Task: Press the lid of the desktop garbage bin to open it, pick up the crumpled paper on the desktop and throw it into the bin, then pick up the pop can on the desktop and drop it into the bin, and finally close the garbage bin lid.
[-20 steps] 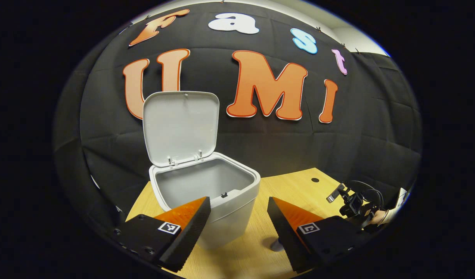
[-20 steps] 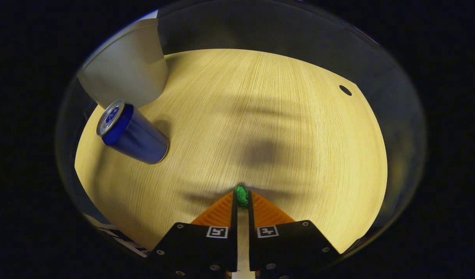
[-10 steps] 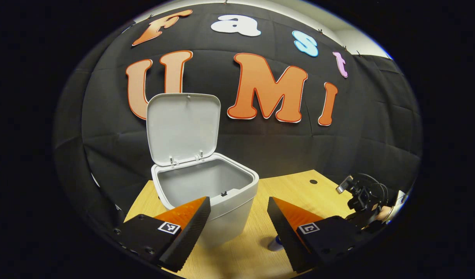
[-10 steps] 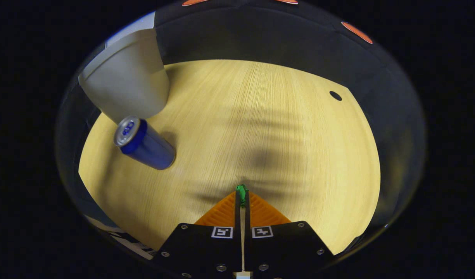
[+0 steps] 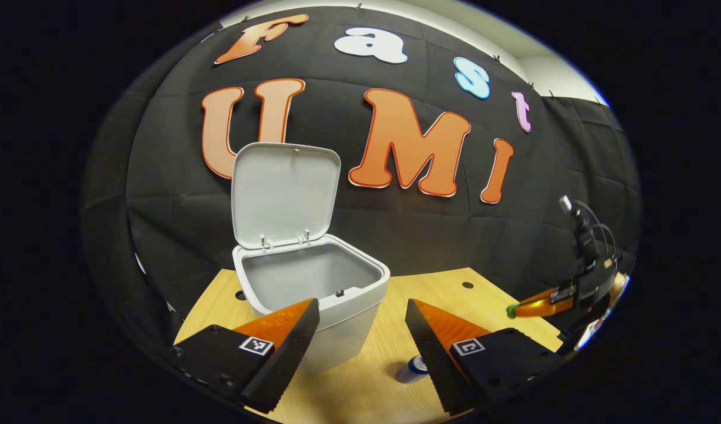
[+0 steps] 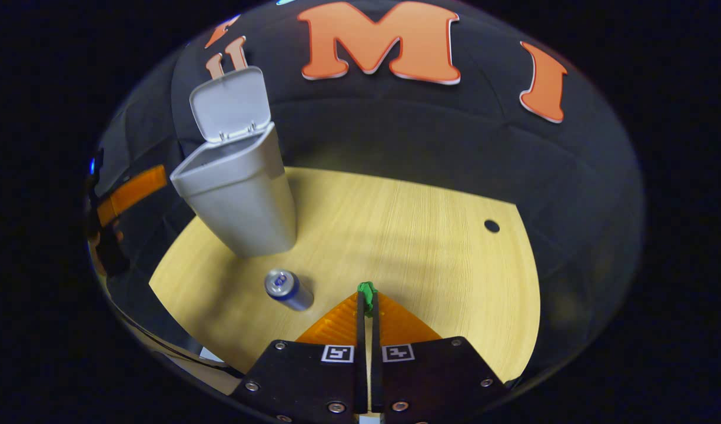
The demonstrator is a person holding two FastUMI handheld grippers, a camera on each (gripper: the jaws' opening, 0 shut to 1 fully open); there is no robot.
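The right hand-held gripper (image 6: 366, 294) has its two fingers pressed together on a small green wad of crumpled paper (image 6: 366, 290), which pokes out just past the tips. It hangs above the desk (image 6: 431, 247), well apart from the bin (image 6: 236, 194). In the left gripper view the same hand-held gripper shows far off at the right edge, green wad at its tip.

The left hand-held gripper (image 5: 360, 330) has its fingers spread wide apart with nothing between them, near the front of the bin.

The bin stands at the back left of the desk with its lid (image 6: 231, 106) swung upright and the mouth open; what shows of the inside looks bare. The pop can (image 6: 286, 288) stands on the desk in front of the bin, just beside it but not touching (it also peeks out beside a finger in the left gripper view).

The paper looks light and soft: it should squash under the fingers and fall freely once they part over the mouth. The can looks stiff but smooth, thin-walled and likely light; gripping it across the middle of the body seems best, since it could tip or slip.
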